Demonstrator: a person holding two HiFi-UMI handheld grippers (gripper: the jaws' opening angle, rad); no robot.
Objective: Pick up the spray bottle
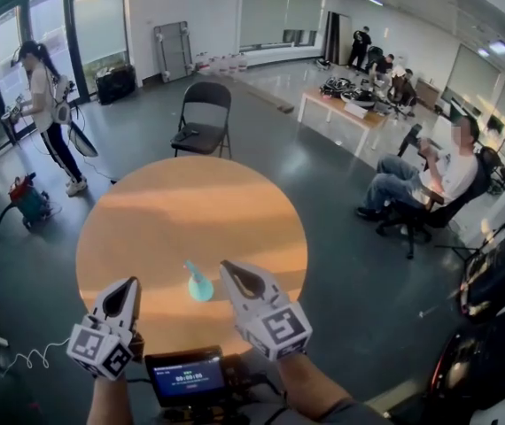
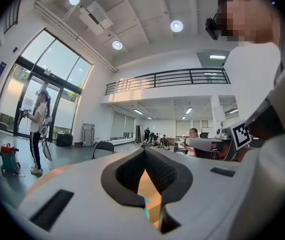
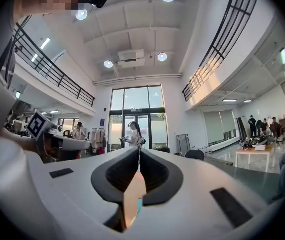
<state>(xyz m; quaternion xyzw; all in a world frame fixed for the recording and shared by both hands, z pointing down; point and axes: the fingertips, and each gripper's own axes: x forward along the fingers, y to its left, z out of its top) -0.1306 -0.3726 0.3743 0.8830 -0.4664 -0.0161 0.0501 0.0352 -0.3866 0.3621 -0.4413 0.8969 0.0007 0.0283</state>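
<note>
Head view, supplemented by the two gripper views. A round wooden tabletop (image 1: 190, 224) with a pale orange-brown surface is shown on a grey floor (image 1: 323, 237). A small teal plastic spray bottle (image 1: 198, 283) is seen on the near part of the tabletop, apparently upright, with its narrow nozzle end towards the upper left. The bottle is flanked by the two tools: the left tongs (image 1: 130, 283) are held to its left, well apart from it, and the right tongs (image 1: 229, 267) are held just beside it on its right, with no contact visible. In each gripper view the two dark ribbed pads are seen drawn together at their tips, with nothing caught between them; both tongs are therefore closed and empty. Through the small gap below the meeting pads, a strip of tabletop and a sliver of teal are visible in both gripper views. A small black device with a lit screen (image 1: 184, 376) is seen at the lower edge, between the forearms. Beyond the tabletop a black folding chair (image 1: 204, 118) is placed. A standing person (image 1: 49, 113) is shown by the glass doors at the left, and a seated person (image 1: 425, 180) at the right.
</note>
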